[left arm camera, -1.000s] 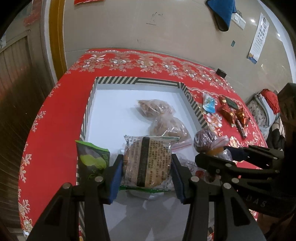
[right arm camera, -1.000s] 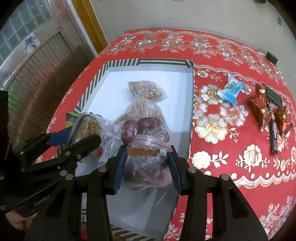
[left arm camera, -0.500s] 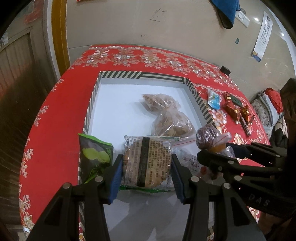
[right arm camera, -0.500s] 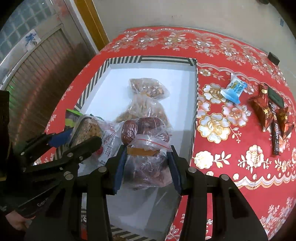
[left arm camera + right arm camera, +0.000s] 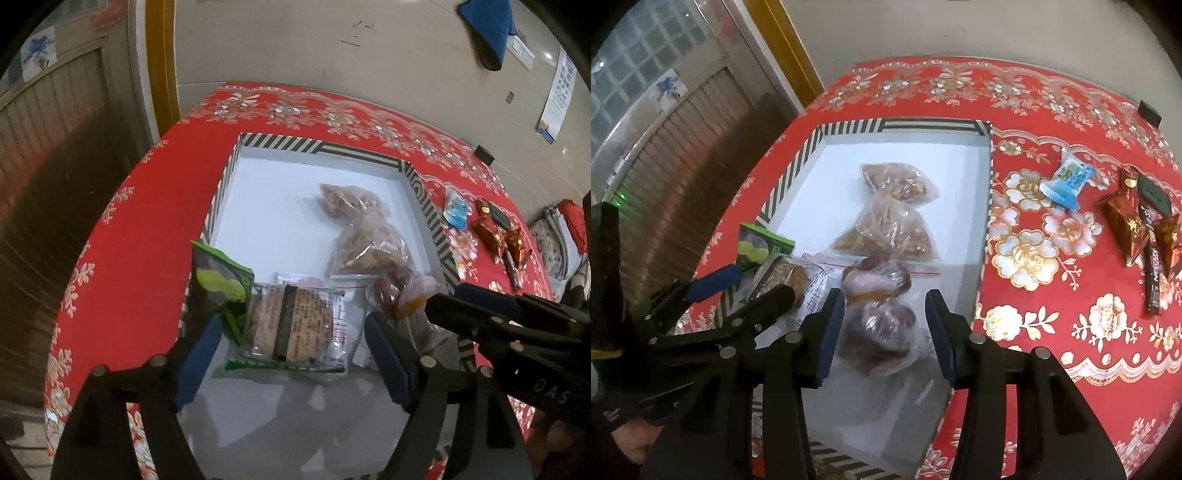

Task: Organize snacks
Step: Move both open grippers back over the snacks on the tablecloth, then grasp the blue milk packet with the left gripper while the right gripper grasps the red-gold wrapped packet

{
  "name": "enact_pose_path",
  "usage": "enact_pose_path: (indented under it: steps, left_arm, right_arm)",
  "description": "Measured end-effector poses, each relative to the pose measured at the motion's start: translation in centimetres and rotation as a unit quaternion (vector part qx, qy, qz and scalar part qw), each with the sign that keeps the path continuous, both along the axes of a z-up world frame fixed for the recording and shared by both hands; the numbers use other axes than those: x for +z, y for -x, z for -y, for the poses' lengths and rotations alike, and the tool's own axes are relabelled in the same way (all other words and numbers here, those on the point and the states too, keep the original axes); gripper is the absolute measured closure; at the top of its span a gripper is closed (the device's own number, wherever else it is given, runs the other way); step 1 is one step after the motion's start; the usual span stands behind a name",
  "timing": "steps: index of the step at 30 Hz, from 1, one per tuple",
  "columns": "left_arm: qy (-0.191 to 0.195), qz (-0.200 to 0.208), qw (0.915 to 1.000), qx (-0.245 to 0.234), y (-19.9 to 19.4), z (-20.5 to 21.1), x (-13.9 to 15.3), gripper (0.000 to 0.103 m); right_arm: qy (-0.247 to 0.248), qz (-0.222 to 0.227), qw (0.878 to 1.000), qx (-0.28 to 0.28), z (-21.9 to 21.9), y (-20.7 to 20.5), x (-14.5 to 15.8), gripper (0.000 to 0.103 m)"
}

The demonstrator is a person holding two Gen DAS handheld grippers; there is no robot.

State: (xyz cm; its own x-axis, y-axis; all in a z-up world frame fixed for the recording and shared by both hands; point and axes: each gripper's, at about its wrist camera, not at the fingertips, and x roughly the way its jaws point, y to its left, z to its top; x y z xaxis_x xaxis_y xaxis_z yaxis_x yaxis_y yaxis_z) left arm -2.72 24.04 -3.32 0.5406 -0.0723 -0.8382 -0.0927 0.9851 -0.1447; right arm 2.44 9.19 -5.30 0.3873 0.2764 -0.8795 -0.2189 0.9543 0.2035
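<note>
The shallow white box with the black-and-white striped rim (image 5: 989, 206) sits on the red floral tablecloth (image 5: 1052, 325) and already holds most of the snacks: two clear bags of brown nut-like pieces (image 5: 890, 218) lie one behind the other toward its far half, a green packet (image 5: 218, 280) leans against its left wall, and a round biscuit in a clear wrapper with a dark band (image 5: 291, 325) and a clear bag of dark red dates (image 5: 882, 328) lie side by side near its front wall. So the work looks well past halfway. What remains, as far as these views show, is the small group outside the box, on the cloth to its right: a blue-and-white sachet (image 5: 1069, 179) nearest the box's right wall, then red foil-wrapped sweets (image 5: 1126, 218), with a dark packet (image 5: 1154, 192) and a dark stick packet (image 5: 1154, 280) among them, farther right. The left gripper (image 5: 291, 354) is spread wide and grips nothing; the biscuit lies between its blue pads (image 5: 388, 358) on the box floor, with clear gaps on both sides. The right gripper (image 5: 884, 332) is likewise released, its fingers standing apart either side of the date bag, which rests on the box floor by the right wall; whether the loose plastic brushes a pad I cannot tell. Both snacks look set down, and the loose items to the right of the box seem the likely next target.
</note>
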Motion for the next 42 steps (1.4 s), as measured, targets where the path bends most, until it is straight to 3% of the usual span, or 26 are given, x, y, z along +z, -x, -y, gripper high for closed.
enact_pose_path:
  steps: [15, 20, 25, 30, 34, 42]
  left_arm:
    - [-0.018, 0.014, 0.9992, 0.034, -0.4, 3.9, 1.0, 0.021]
    - [-0.017, 0.028, 0.9994, -0.006, -2.1, 8.2, 1.8, 0.021]
    - [-0.002, 0.038, 0.9968, -0.070, -6.4, 13.6, 2.7, 0.016]
    - [-0.014, 0.025, 0.9923, -0.120, -11.9, 18.6, 1.9, 0.016]
    - [-0.009, -0.007, 0.9909, -0.134, -15.9, 20.7, 0.1, 0.016]
    - [-0.058, -0.043, 0.9893, -0.126, -20.3, 22.6, -2.8, 0.016]
  right_arm:
    - [-0.013, 0.003, 1.000, 0.002, 5.5, 1.0, 0.6, 0.058]
    - [-0.002, 0.002, 0.999, -0.033, 10.1, 1.2, 0.7, 0.058]
    - [0.017, 0.010, 0.994, -0.111, 17.6, 0.9, 1.3, 0.058]
    - [0.026, 0.010, 0.983, -0.182, 25.1, 0.1, 2.1, 0.058]
    - [0.034, 0.005, 0.981, -0.190, 28.4, -1.6, 2.2, 0.058]
    - [0.026, 0.001, 0.987, -0.159, 30.2, -5.7, 1.1, 0.058]
